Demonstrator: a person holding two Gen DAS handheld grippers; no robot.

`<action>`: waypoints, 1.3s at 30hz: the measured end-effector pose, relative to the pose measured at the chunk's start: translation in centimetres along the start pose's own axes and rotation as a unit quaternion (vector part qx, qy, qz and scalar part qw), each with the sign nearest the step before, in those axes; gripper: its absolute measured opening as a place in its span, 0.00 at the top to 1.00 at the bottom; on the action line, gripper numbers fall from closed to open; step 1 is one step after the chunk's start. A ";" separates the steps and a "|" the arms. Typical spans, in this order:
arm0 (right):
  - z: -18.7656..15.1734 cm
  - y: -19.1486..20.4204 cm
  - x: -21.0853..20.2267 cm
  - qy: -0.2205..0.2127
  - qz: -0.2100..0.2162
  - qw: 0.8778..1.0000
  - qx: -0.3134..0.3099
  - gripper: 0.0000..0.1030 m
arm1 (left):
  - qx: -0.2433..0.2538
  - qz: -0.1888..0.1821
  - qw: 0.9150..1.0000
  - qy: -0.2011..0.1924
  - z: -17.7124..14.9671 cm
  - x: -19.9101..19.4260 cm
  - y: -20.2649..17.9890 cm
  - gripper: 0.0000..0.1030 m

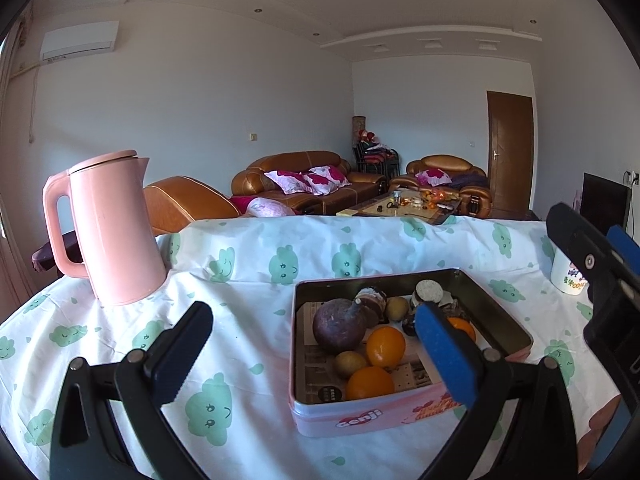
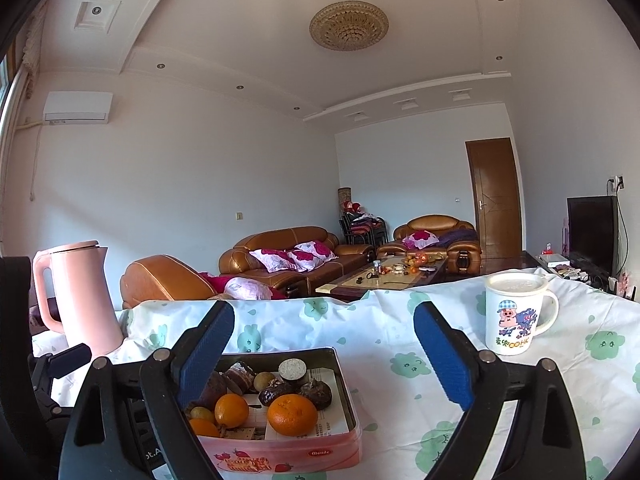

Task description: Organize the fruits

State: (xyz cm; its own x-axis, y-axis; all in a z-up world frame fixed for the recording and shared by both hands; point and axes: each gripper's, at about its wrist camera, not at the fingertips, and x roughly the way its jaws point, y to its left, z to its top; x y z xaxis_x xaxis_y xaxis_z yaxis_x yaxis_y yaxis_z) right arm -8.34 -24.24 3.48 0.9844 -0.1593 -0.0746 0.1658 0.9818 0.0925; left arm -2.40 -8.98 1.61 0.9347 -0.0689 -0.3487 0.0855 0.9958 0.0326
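- Hovering nearest, the right gripper [image 2: 324, 344] has its blue fingers [image 2: 440, 356] wide apart with nothing between them, probably poised over the tin.
- Left gripper [image 1: 308, 344]: fingers likewise apart and empty.
- Pink tin [image 2: 280, 454] at 7 o'clock on the worktop [image 2: 392, 320] corrals the oranges [image 2: 292, 414] and darker fruits [image 1: 338, 326].
- Mug [image 2: 514, 312] at 2 o'clock and kettle [image 2: 80, 296] at 9 o'clock stand clear of the tin.
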 end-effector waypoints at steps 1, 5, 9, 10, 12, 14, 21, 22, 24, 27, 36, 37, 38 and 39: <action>0.0 0.1 0.0 0.001 0.000 1.000 -0.001 0.10 | 0.000 0.000 1.000 0.000 0.0 0.0 0.0 0.00; 0.0 0.1 0.0 0.002 0.000 1.000 -0.001 0.10 | 0.004 -0.001 1.000 0.000 0.0 0.0 -0.1 0.00; 0.0 0.1 0.0 0.003 0.000 1.000 -0.001 0.10 | 0.004 -0.001 1.000 0.000 0.0 0.0 -0.1 0.00; 0.0 0.2 0.1 0.003 0.000 1.000 -0.001 0.10 | 0.004 -0.001 1.000 0.001 -0.1 0.0 -0.1 0.00; 0.0 0.2 0.1 0.003 0.000 1.000 -0.001 0.10 | 0.003 0.000 1.000 0.001 -0.1 -0.1 -0.1 0.00; 0.0 0.2 0.1 0.003 0.000 1.000 -0.001 0.10 | 0.003 0.000 1.000 0.001 -0.1 -0.1 -0.1 0.00; -0.1 0.2 0.1 0.004 0.001 1.000 -0.001 0.10 | 0.005 0.000 1.000 0.001 -0.1 -0.1 -0.2 0.00; -0.1 0.2 0.1 0.005 0.001 1.000 -0.001 0.10 | 0.006 -0.001 1.000 0.000 -0.1 0.0 -0.2 0.00; -0.1 0.2 0.1 0.005 0.001 1.000 -0.001 0.10 | 0.007 0.000 1.000 0.000 -0.1 0.0 -0.2 0.00; -0.1 0.2 0.1 0.005 0.001 1.000 0.000 0.10 | 0.006 0.000 1.000 -0.001 -0.1 0.0 -0.2 0.00; -0.1 0.1 0.2 0.007 0.002 1.000 0.000 0.10 | 0.003 -0.003 1.000 -0.007 0.0 -0.1 -0.2 0.00; -0.2 0.2 0.2 0.007 0.002 1.000 0.000 0.10 | 0.003 -0.003 1.000 -0.006 0.0 -0.1 -0.1 0.00; -0.2 0.2 0.2 0.007 0.002 1.000 0.000 0.10 | 0.002 -0.003 1.000 -0.006 0.0 -0.1 -0.1 0.00; -0.2 0.2 0.2 0.008 0.002 1.000 0.000 0.10 | 0.001 -0.002 1.000 -0.005 0.0 -0.1 -0.1 0.00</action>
State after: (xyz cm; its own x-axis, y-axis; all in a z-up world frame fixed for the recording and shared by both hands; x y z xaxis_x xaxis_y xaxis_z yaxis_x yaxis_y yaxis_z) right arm -8.14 -24.07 3.28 0.9840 -0.1539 -0.0897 0.1621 0.9825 0.0920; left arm -2.50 -9.03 1.62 0.9379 -0.0741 -0.3388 0.0905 0.9953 0.0330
